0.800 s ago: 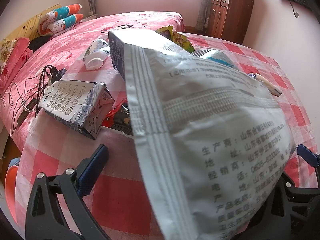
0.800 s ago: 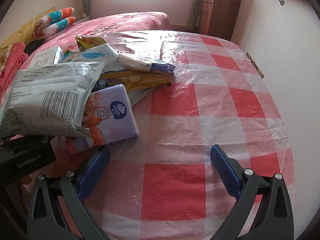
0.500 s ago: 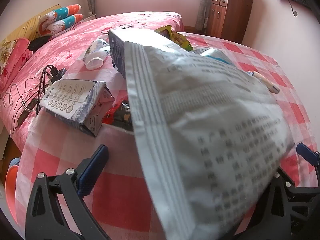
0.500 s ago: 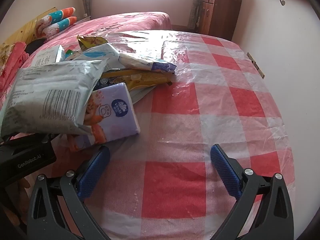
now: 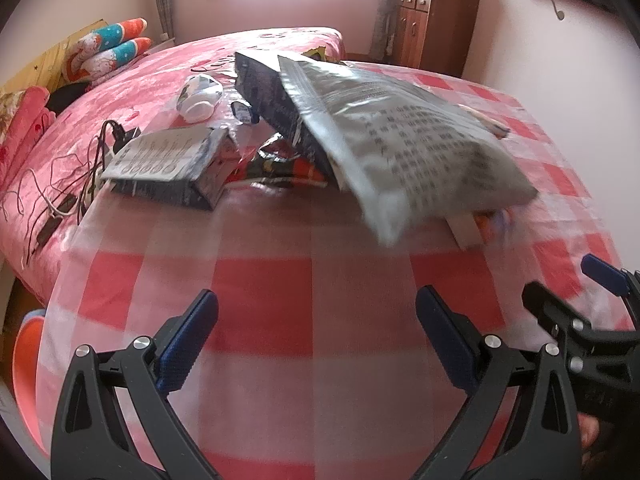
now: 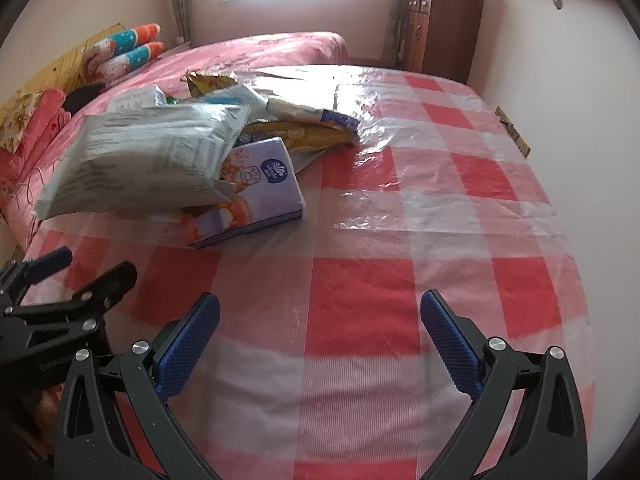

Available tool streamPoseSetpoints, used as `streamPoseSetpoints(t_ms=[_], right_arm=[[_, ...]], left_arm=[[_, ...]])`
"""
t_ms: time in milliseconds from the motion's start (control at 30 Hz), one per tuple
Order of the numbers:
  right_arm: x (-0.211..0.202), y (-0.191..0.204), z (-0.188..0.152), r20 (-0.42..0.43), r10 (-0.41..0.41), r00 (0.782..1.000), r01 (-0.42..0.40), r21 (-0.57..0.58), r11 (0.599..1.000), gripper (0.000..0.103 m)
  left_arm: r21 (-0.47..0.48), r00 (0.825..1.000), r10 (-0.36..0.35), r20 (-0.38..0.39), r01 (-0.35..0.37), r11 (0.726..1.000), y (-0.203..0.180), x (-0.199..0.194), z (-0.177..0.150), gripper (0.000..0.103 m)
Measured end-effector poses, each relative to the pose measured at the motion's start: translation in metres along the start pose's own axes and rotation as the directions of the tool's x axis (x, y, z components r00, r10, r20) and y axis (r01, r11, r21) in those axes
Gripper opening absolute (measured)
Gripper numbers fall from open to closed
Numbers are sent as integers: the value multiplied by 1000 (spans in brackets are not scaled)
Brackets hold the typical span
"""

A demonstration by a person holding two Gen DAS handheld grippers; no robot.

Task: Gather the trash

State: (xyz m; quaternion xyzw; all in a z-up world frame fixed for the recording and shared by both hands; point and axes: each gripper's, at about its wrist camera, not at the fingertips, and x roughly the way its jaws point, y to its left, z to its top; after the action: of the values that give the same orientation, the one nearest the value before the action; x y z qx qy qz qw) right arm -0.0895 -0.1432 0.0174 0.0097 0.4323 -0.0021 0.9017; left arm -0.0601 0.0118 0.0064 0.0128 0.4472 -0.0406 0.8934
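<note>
While spread wide, both tools [image 5: 316, 344] [image 6: 320, 344] hold nothing.

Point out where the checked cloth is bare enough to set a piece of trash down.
Bare: the checked cloth right of the tissue pack, out to the wall, and the near strip ahead of both sets of open jaws. Crowded: the far left, where the grey bag lies on the wrapper pile beside the flat carton.
</note>
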Motion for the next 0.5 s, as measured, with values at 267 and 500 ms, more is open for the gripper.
streamPoseSetpoints(t_ms=[267, 500], right_arm=[[-53, 12, -4, 125, 11, 992, -9, -12, 1000, 99], [-109, 19, -7, 259, -5, 966, 10, -19, 1000, 99]], left_arm=[[10, 997, -21, 70, 20, 1000, 16, -40, -7, 99], [-30, 984, -52, 170, 58, 998, 33, -88, -6, 99]])
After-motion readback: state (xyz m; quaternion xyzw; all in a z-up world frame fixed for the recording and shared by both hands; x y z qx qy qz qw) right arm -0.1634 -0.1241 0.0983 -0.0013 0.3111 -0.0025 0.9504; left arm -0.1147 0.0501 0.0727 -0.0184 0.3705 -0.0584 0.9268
